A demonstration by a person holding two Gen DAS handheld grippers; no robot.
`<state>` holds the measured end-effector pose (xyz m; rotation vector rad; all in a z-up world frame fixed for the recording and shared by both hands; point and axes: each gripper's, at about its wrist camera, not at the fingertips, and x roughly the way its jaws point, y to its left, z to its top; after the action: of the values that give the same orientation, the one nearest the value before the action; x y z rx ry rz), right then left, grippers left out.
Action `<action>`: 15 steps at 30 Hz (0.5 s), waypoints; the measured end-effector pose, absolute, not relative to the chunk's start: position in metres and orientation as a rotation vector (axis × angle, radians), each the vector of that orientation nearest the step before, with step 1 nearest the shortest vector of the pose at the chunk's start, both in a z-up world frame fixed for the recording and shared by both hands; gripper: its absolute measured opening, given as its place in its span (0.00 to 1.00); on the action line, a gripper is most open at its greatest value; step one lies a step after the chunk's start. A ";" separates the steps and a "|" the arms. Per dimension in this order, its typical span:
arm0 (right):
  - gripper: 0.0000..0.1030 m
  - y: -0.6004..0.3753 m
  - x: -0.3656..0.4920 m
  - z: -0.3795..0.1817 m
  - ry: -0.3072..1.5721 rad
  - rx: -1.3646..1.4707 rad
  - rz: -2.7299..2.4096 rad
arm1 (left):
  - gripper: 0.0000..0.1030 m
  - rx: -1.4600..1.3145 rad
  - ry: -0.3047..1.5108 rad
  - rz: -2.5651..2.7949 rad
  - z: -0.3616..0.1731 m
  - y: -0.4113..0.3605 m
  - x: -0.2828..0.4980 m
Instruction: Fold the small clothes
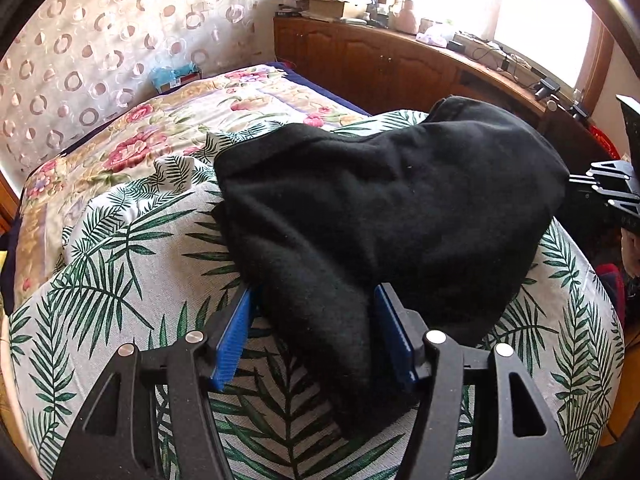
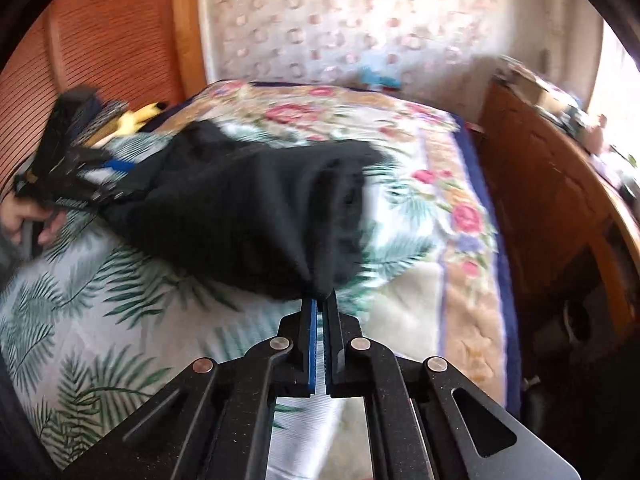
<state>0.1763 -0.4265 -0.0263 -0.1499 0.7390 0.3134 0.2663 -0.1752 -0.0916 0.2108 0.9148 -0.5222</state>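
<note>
A black garment (image 1: 380, 200) lies bunched on a leaf-print quilt (image 1: 132, 264) on the bed. My left gripper (image 1: 316, 290) stands open at the garment's near edge. A fold of the cloth runs between its blue pads (image 1: 234, 340), and quilt shows in the gap beside the left pad. At the right edge of the left wrist view, my right gripper (image 1: 600, 190) meets the garment's far side. In the blurred right wrist view, my right gripper (image 2: 322, 296) is shut, with a corner of the black garment (image 2: 240, 208) pinched at its tips. My left gripper (image 2: 120, 184) and a hand (image 2: 24, 216) show at the left.
A floral blanket (image 1: 160, 132) covers the bed beyond the quilt. A wooden cabinet (image 1: 380, 60) with clutter on top runs under the bright window along the bed's far side. A wooden headboard (image 2: 100, 40) and a yellow item (image 2: 136, 118) are behind the left gripper.
</note>
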 end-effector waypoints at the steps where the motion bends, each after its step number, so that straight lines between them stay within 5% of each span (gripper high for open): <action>1: 0.02 -0.433 0.177 -0.028 0.752 -0.123 0.321 | 0.61 0.199 0.920 -0.525 -0.092 -0.173 0.268; 9: 0.02 -0.443 0.176 -0.031 0.762 -0.050 0.327 | 0.61 0.186 0.905 -0.518 -0.087 -0.173 0.265; 12: 0.24 -0.443 0.173 -0.024 0.735 -0.057 0.283 | 0.61 0.160 0.874 -0.506 -0.080 -0.170 0.267; 14: 0.48 -0.439 0.174 -0.018 0.708 -0.048 0.276 | 0.61 0.141 0.865 -0.500 -0.077 -0.168 0.271; 15: 0.48 -0.436 0.175 -0.015 0.691 -0.051 0.264 | 0.61 0.129 0.861 -0.496 -0.075 -0.167 0.274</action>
<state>0.1749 -0.4362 -0.0154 -0.0510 0.6914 0.2639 0.2743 -0.1671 -0.0751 0.1289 0.8612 -0.4961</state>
